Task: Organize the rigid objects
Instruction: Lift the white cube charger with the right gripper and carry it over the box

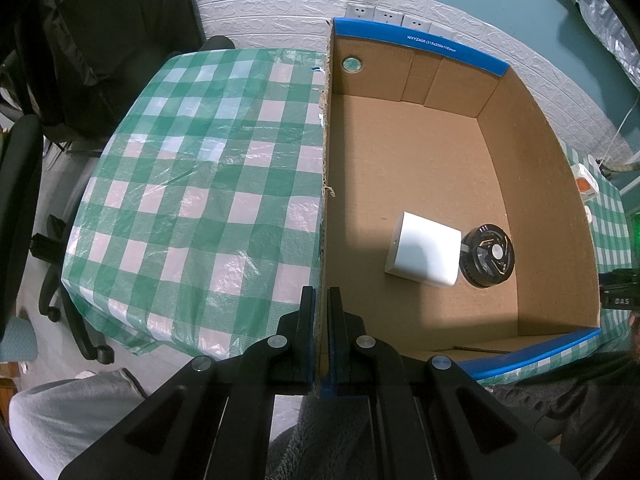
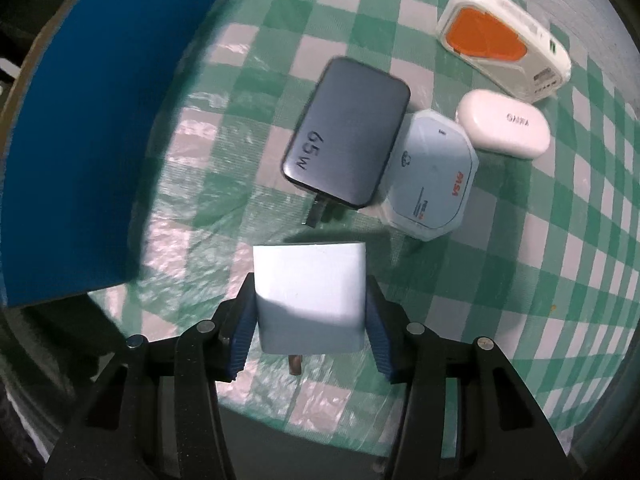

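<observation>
**Charger in my right tool, box off to its left**

My right tool [image 2: 311, 312] points straight down and pinches a pale square charger [image 2: 310, 296] across its flat sides, both blue pads pressed on it, its prong facing back toward me. It hangs over the near edge of the tabletop [image 2: 520, 272] — clear of the cloth, I judge. The relation that matters: the cardboard box [image 1: 540, 168] lies to the left of this tool, its blue outer wall [image 2: 80, 140] rising just beside the charger, so the carry goes left and over that wall.

My left tool [image 1: 321, 300] is pressed together on the box's far side wall, steadying it. Inside the box a white cube [image 1: 424, 254] and a black round part [image 1: 487, 256] sit touching by the wall nearest my right tool — I would aim past them, toward the bare floor. A dark charger [image 2: 346, 132], a light-blue case [image 2: 432, 178], a white oval case [image 2: 504, 124] and an orange-and-white pack [image 2: 504, 40] wait further in.
</observation>
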Motion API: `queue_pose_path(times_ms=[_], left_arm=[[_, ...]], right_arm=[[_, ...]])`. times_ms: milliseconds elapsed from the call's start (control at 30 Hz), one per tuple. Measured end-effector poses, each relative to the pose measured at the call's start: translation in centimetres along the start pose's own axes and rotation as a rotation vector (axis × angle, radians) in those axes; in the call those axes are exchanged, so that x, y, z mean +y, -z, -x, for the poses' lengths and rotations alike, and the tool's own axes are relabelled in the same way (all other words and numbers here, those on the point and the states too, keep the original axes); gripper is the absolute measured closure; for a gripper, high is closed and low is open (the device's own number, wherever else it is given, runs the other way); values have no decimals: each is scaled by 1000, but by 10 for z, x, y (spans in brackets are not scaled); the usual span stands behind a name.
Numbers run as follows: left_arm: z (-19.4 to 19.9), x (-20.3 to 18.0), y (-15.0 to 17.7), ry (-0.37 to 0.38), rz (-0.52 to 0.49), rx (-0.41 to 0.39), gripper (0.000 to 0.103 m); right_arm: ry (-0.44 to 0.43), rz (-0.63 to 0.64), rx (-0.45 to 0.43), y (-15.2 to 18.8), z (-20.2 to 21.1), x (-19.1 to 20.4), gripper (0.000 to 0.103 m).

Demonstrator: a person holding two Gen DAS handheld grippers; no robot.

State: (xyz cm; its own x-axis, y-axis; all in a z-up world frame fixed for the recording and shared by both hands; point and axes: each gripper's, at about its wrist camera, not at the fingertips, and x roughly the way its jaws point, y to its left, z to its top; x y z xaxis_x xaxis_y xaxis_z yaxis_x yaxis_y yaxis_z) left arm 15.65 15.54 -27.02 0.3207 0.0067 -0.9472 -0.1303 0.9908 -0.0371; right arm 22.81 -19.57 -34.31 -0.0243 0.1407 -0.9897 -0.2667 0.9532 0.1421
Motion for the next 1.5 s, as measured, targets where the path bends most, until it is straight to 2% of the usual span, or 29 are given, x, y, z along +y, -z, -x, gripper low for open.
queue_pose_path(times_ms=[367,633,800,1100,1500], left_arm=[[0,0,0,1,1,-1,99],[0,0,0,1,1,0,99],[0,1,0,2,0,-2,99],[1,2,-1,4,1,-2,99],[1,1,-1,4,-1,-5,99]], right_arm=[[-13,50,-58,-6,63,35,53],[-54,126,-121,-31,107,68,53],[-64,177,-143,-46,116,93,53],[-69,281,-143,-70,112,153,53],[-48,344,-88,-78,75,183,53]])
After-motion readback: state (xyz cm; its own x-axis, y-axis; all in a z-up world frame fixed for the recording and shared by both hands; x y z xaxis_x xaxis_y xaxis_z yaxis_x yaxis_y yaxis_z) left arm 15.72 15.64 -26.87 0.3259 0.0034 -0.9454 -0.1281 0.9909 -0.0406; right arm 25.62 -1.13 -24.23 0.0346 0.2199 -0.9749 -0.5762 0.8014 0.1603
